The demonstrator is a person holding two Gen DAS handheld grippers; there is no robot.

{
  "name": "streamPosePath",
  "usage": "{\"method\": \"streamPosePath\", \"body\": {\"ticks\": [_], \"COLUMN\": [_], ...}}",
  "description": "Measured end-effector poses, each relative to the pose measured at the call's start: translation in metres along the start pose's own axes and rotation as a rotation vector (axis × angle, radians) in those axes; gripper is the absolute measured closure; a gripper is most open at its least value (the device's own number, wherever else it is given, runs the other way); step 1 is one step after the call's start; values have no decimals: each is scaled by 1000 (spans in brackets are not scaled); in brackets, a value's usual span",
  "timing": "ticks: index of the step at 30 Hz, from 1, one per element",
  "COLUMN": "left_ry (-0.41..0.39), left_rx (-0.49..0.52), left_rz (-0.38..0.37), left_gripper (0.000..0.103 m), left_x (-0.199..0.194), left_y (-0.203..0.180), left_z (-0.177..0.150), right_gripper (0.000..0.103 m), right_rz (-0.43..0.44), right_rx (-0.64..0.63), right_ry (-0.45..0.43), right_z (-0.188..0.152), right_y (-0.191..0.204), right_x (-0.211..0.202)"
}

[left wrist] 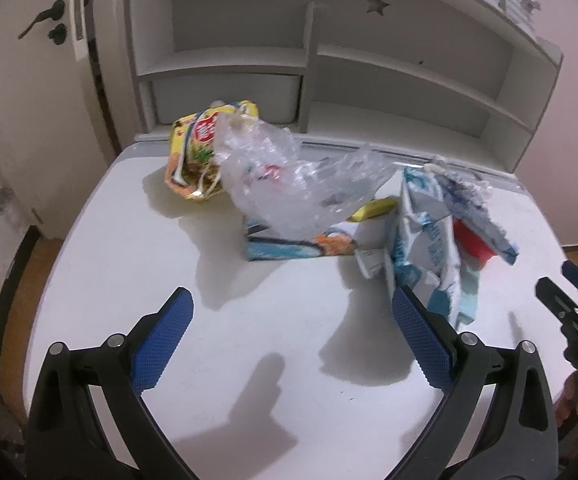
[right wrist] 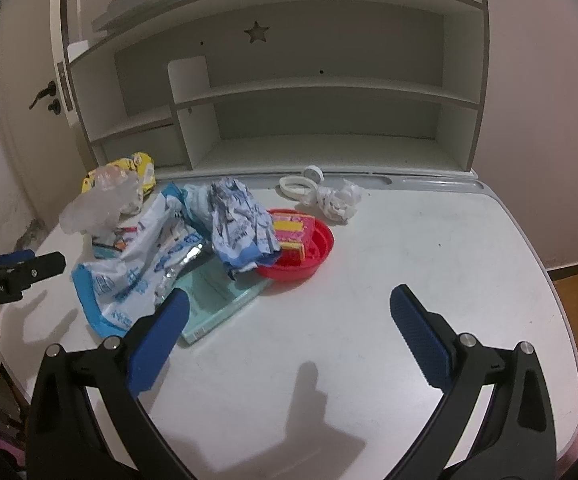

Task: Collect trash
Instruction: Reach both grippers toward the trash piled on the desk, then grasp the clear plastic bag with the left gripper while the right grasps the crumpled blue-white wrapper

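A white desk [right wrist: 429, 240] with a shelf unit [right wrist: 329, 92] behind it fills both views; a door [left wrist: 29, 100] is seen at the upper left of the left view. No bin or bag for the trash is shown.

Trash, largest first, all heaped at centre left of the right view:
- Blue-and-white pouch [right wrist: 129, 264], crumpled, foil lining exposed, lying partly over a pale green box [right wrist: 217, 300].
- Clear plastic bag [left wrist: 281, 184], puffed up, at the centre of the left view, resting on a printed carton [left wrist: 301, 246].
- Crumpled wrapper [right wrist: 241, 224], draped over the rim of a red bowl [right wrist: 317, 256], in which a pink-and-yellow packet [right wrist: 293, 230] is held.
- Yellow noodle pack [left wrist: 205, 152], upper left of the heap, partly behind the bag.
- Tissue wad [right wrist: 337, 200], apart from the heap, upper centre, just beside a white ring [right wrist: 295, 186] and a small cap [right wrist: 313, 174].

Left gripper [left wrist: 291, 340]: fingers spread wide, nothing held, above bare desk near the pouch.
Right gripper [right wrist: 289, 332]: fingers spread wide, nothing held; its left finger lies over the box in the picture, contact not determinable.

Step judged: first pick not yet made. A crumpled fold is best pinched rather than a flat sheet; light film should be gripped deep, since it is likely to slip. The bowl should be steadied when the wrapper is lifted.
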State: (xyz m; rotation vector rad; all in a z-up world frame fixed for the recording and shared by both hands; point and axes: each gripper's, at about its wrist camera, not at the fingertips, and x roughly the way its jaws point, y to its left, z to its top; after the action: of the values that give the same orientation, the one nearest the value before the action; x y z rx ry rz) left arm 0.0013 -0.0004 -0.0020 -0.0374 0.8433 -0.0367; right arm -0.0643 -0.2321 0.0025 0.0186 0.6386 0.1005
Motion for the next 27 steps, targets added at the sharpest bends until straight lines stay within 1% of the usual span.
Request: {"method": "streamPosePath", "body": {"ticks": [2, 4, 6, 8, 11, 14, 15, 16, 17, 18, 19, 20, 21, 23, 25, 26, 27], "left_ry": [-22, -15, -15, -7, 1, 26, 29, 32, 33, 35, 37, 33, 21, -10, -60, -84, -104], "left_rx": [29, 44, 61, 71, 97, 111, 114, 113, 109, 106, 85, 61, 24, 16, 7, 1, -4], "left_rz": [0, 2, 2, 7, 40, 57, 60, 56, 44, 17, -40, -84, -136, -139, -148, -152, -156], "left_gripper": [6, 6, 6, 6, 6, 6, 7, 10, 27, 52, 60, 72, 80, 84, 87, 87, 87], "left_x": [3, 9, 15, 22, 42, 66, 73, 79, 82, 84, 84, 83, 79, 70, 54, 43, 36], "left_y": [-4, -8, -12, -13, -16, -14, -12, -9, -6, -2, 5, 11, 22, 30, 39, 44, 46], "left_z": [5, 11, 19, 27, 41, 52, 56, 59, 60, 62, 64, 65, 67, 70, 74, 77, 78], "right_gripper": [6, 6, 6, 6, 6, 15, 21, 30, 36, 54, 59, 60, 66, 66, 66, 66, 66], "right_rz": [9, 12, 38, 53, 46, 73, 71, 70, 77, 80, 89, 94, 98, 110, 93, 89, 107], "right_rx": [-11, -26, -44, -70, -125, -159, -189, -203, -204, -207, -194, -178, -168, -140, -126, -118, -85], "right_ry": [7, 11, 13, 22, 51, 105, 139, 156, 170, 197, 204, 195, 198, 178, 135, 107, 64], "right_z": [5, 12, 22, 35, 58, 69, 71, 72, 71, 70, 69, 69, 69, 72, 79, 83, 90], "right_y": [3, 6, 11, 16, 26, 36, 43, 46, 48, 50, 49, 47, 45, 39, 33, 31, 24], "right_x": [3, 7, 14, 23, 51, 77, 90, 96, 101, 110, 111, 111, 110, 103, 90, 84, 71]}}
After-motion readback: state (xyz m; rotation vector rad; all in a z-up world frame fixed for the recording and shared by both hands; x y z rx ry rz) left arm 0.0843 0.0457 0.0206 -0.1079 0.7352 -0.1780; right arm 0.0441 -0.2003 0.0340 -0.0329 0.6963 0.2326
